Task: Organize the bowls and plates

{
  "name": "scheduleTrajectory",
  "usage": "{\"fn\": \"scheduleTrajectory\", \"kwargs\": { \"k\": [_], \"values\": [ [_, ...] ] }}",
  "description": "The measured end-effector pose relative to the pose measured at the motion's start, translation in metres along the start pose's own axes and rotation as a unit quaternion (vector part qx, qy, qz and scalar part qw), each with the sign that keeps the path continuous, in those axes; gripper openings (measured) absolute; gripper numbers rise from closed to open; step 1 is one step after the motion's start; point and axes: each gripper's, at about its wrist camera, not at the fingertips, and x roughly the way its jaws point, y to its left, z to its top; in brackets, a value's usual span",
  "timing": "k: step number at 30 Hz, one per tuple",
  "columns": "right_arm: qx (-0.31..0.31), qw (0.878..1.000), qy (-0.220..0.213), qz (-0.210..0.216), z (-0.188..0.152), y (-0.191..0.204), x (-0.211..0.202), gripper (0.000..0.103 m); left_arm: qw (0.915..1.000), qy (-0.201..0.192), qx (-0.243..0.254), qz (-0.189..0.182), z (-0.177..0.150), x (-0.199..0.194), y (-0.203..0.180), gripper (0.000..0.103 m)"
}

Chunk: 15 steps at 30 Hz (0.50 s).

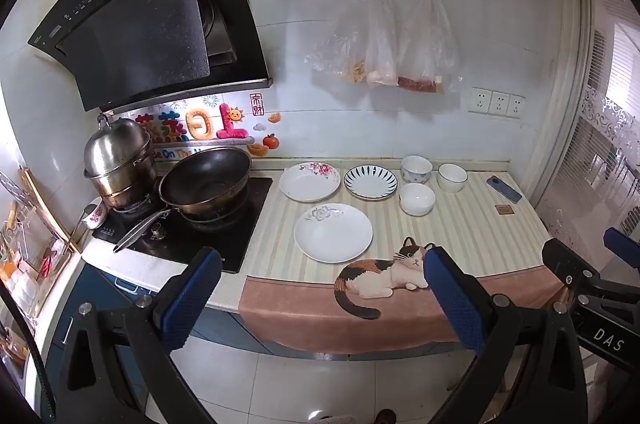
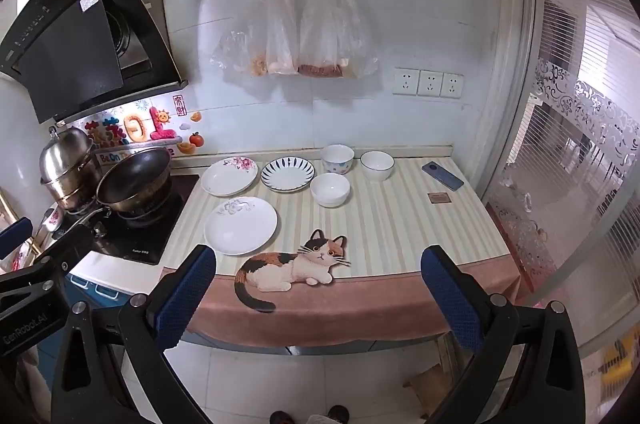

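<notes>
While both grippers hover short of the tabletop (image 2: 400, 224), the left gripper (image 1: 320, 288) and right gripper (image 2: 318, 284) hold their fingers wide apart, grasping nothing. Beside the wok (image 2: 134, 180) lie three plates (image 2: 241, 225); beyond these, farther from the wok, three bowls (image 2: 330, 189) stand clustered, near a phone (image 2: 442, 175).

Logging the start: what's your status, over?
Left gripper open, right gripper open, both short of the counter. Three plates, three bowls spread, unstacked. Phone lies right of bowls.
</notes>
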Motion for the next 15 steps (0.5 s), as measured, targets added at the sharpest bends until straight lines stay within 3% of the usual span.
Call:
{"fn": "scheduleTrajectory", "kwargs": {
  "k": [15],
  "values": [
    [-0.001, 1.0, 0.002, -0.007, -0.0021, -0.0015, -0.0054, 0.103, 1.0, 0.0, 0.001, 0.0, -0.0043, -0.0025, 0.0069, 0.103]
  ]
}}
